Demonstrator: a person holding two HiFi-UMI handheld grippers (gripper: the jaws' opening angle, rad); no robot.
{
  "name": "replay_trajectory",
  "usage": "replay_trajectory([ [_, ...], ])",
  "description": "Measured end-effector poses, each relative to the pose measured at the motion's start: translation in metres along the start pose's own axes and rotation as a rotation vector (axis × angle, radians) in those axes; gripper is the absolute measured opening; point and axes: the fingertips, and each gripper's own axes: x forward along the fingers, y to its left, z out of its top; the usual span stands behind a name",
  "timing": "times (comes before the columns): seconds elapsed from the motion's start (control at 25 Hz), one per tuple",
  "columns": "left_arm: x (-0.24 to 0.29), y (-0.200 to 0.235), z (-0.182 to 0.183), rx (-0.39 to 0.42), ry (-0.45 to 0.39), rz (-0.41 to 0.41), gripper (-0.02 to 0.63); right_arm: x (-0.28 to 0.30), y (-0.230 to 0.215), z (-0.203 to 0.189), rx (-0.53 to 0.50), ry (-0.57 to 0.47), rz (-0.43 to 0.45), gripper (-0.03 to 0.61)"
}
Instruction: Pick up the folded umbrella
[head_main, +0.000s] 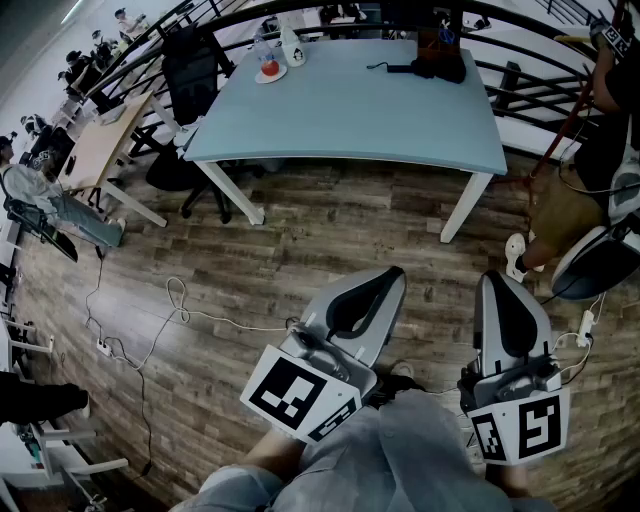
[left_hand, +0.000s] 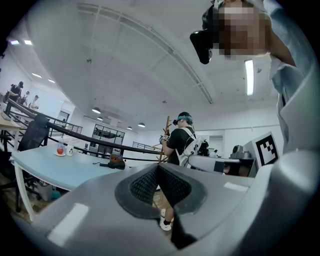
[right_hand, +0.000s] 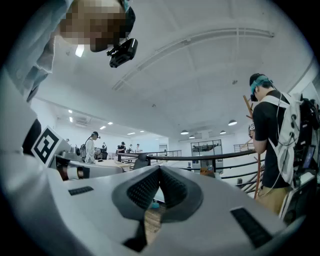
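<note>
A dark, slim folded umbrella (head_main: 398, 67) lies at the far right of the light blue table (head_main: 350, 110), beside a brown and black object (head_main: 440, 52). The left gripper view shows the umbrella (left_hand: 106, 164) small on the tabletop. Both grippers hang low over the wooden floor, well short of the table, and point level towards it. My left gripper (head_main: 393, 277) is shut, its pads (left_hand: 150, 181) meeting with nothing between them. My right gripper (head_main: 497, 282) is also shut and empty, its pads (right_hand: 172, 189) touching at the tip.
A bottle, a cup and a small plate (head_main: 270, 72) stand at the table's far left. A black office chair (head_main: 195, 70) sits at the left end. A person with a backpack (head_main: 600, 150) stands at the right. Cables (head_main: 180, 310) trail over the floor, and a railing runs behind the table.
</note>
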Motion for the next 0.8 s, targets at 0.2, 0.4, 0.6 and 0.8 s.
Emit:
replay_trajectory([
  [0.2, 0.012, -0.006, 0.000, -0.005, 0.000, 0.008, 0.005, 0.002, -0.013, 0.001, -0.006, 0.004, 0.017, 0.000],
  [0.4, 0.020, -0.018, -0.004, -0.006, 0.007, 0.008, 0.005, -0.005, -0.025, -0.003, 0.002, 0.012, 0.018, 0.000],
  [0.6, 0.029, -0.027, -0.007, 0.001, 0.007, 0.015, 0.005, -0.013, -0.043, -0.009, 0.022, 0.018, 0.003, 0.000],
  [0.8, 0.037, -0.032, -0.011, 0.005, 0.008, 0.029, 0.005, -0.018, -0.056, -0.014, 0.008, 0.030, 0.005, 0.000],
])
